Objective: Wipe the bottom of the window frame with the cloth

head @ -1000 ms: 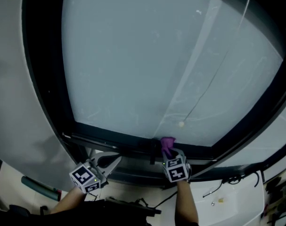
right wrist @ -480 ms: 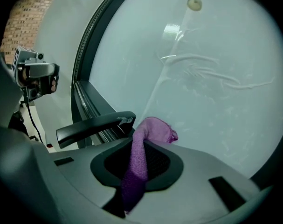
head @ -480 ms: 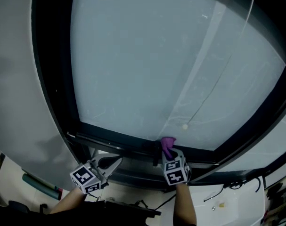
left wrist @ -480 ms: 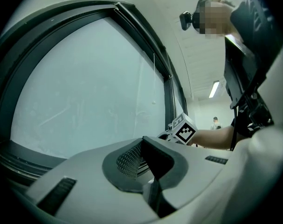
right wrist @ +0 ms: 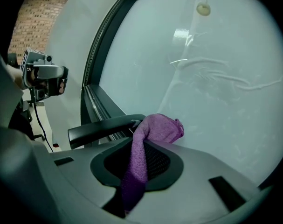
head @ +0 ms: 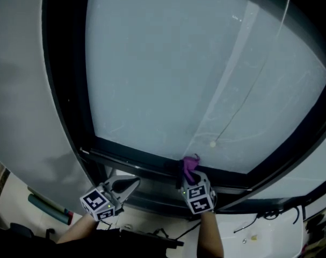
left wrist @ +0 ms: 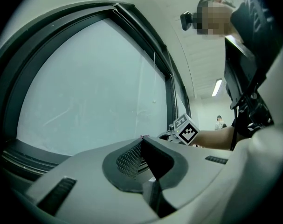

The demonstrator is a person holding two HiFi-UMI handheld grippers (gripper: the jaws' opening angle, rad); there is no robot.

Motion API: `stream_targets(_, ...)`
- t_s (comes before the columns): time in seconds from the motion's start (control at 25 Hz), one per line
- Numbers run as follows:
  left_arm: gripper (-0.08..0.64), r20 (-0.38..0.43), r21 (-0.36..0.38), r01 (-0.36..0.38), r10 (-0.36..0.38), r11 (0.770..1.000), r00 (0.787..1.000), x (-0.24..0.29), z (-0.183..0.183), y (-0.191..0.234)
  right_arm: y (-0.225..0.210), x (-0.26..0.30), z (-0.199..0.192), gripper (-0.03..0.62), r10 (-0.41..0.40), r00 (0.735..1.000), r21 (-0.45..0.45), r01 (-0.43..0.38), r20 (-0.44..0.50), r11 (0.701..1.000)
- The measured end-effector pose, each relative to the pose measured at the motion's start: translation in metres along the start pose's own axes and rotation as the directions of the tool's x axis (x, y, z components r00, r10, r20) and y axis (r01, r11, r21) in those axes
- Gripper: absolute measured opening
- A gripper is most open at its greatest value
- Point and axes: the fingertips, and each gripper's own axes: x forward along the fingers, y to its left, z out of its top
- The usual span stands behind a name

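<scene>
Currently my right tool [head: 190, 172] clamps the purple terry cloth [head: 191, 163] at the black bottom rail of the window frame [head: 131, 162], mid-span. My left tool [head: 131, 184] is closed and empty. I judge the wipe underway; the rail to either side is unconfirmed.

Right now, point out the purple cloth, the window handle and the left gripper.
purple cloth [right wrist: 159, 129]: right gripper view, bunched top.
window handle [right wrist: 101, 128]: right gripper view, mid-lever.
left gripper [head: 135, 181]: head view, between fingertips.
</scene>
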Motion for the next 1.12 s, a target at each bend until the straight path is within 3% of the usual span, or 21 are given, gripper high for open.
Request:
stream_targets(0.32, 0.002, -0.021, -0.014, -0.065, 0.065, 0.998, 0.998, -0.006, -0.012, -0.003, 0.018, -0.002, -0.008, 0.072, 0.039, 0.997, 0.04, -0.042, 0.072, 0.998)
stream_targets(0.6, 0.002, -0.046, -0.007, -0.112, 0.112, 0.994, 0.993, -0.018, -0.031, 0.011, 0.024, -0.005, -0.011, 0.072, -0.014, 0.99, 0.102, 0.0, 0.137, 0.995)
stream_targets(0.88, 0.002, -0.033, -0.007, -0.061, 0.061, 0.998, 0.998, -0.024, -0.018, 0.032, 0.034, -0.003, -0.012, 0.072, -0.16, 0.978, 0.184, 0.135, 0.131, 0.974)
stream_targets(1.0, 0.002, -0.039, -0.002, -0.034, 0.034, 0.999, 0.999, -0.032, -0.013, 0.043, 0.039, -0.004, -0.009, 0.072, -0.263, 0.956, 0.242, 0.227, 0.129, 0.943)
stream_targets(1.12, 0.002, -0.039, -0.008, -0.014, 0.013, 1.0, 0.999, -0.039, -0.007, 0.052, 0.045, -0.002, -0.008, 0.072, -0.356, 0.928, 0.247, 0.32, 0.114, 0.915)
